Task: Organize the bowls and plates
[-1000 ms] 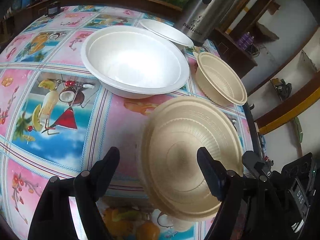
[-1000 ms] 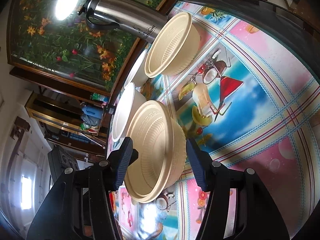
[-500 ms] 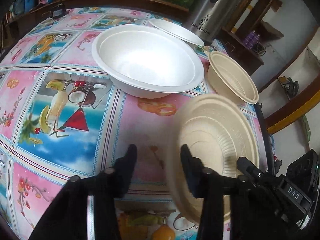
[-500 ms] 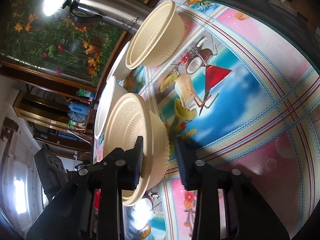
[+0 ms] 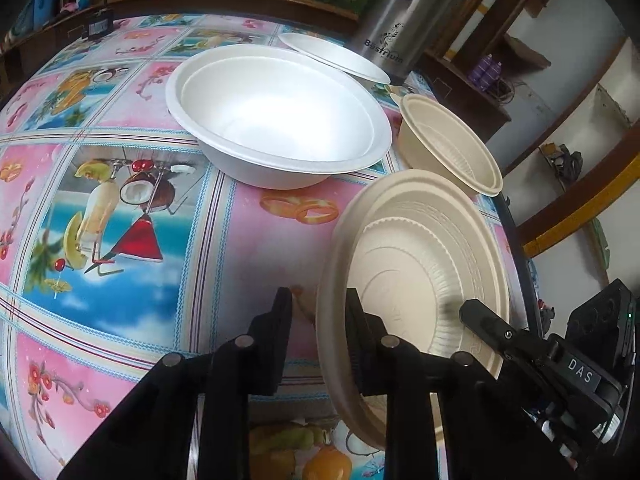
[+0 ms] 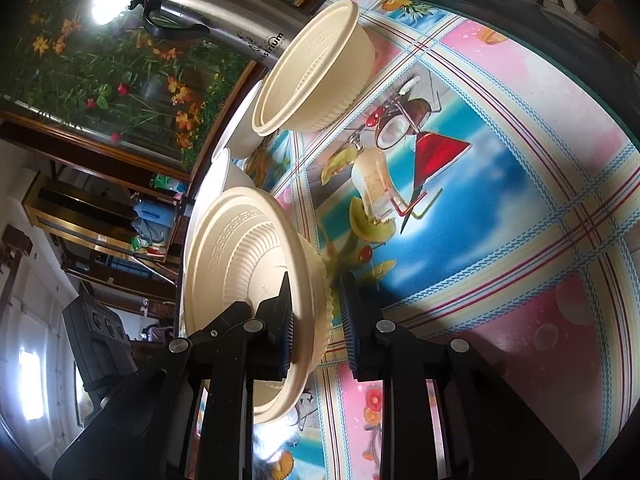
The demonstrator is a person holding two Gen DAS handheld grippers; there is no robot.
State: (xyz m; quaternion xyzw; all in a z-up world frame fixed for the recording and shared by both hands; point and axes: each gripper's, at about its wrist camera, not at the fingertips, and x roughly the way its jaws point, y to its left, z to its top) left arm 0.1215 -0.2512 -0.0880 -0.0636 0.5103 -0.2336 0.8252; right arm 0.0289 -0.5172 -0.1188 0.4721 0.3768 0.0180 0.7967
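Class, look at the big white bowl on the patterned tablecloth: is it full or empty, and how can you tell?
Empty. The left wrist view looks straight into the white bowl: its inside is bare white all the way down, with nothing lying in it.

Left view: you look from behind your left tool (image 5: 316, 312), steeply down and close on the bench (image 5: 120, 288).
Right view: you sit behind your right tool (image 6: 316, 300), rolled sideways, facing shallower across the bench (image 6: 500, 208).
Shared: both see the beige bowl (image 5: 428, 280) (image 6: 240, 264), the smaller beige bowl (image 5: 448, 140) (image 6: 316, 72) beyond, and the steel flask (image 5: 404, 20) (image 6: 224, 4).
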